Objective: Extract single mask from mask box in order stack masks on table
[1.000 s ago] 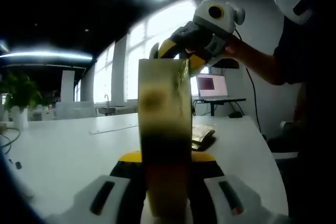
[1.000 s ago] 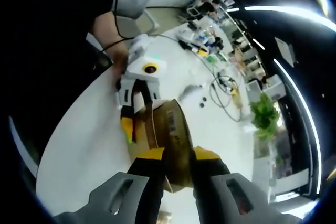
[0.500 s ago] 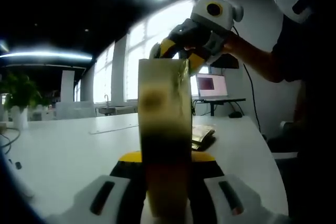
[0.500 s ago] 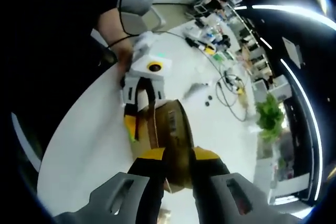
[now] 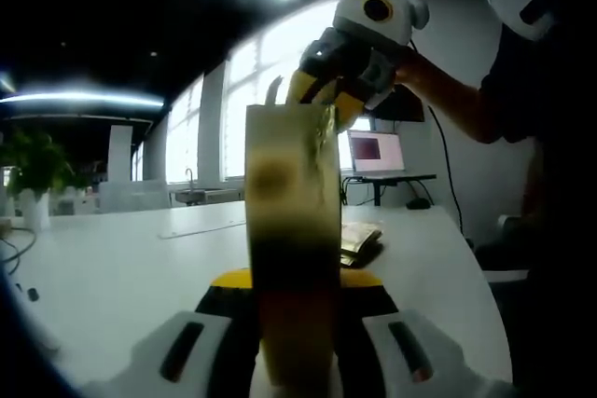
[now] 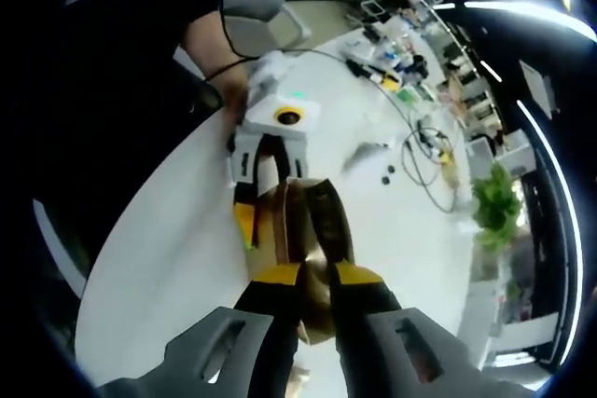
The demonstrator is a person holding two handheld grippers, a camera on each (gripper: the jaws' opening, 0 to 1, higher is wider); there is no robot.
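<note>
Left gripper (image 5: 294,323): jaws clamped on mask box (image 5: 291,230), upright.
Right gripper (image 6: 312,277): jaws pinched at box top, contents unclear.
Risk: several masks drag out; box tips off surface (image 5: 112,277).

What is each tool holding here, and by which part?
The left tool clamps the mask box low on its sides, holding it upright above the table. The right tool is closed over the box's top edge; a pinched mask can't be made out.

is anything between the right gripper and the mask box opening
Nothing visible does. The right gripper is already at the top of the mask box, which the left gripper clamps from the side; the white table lies below.
</note>
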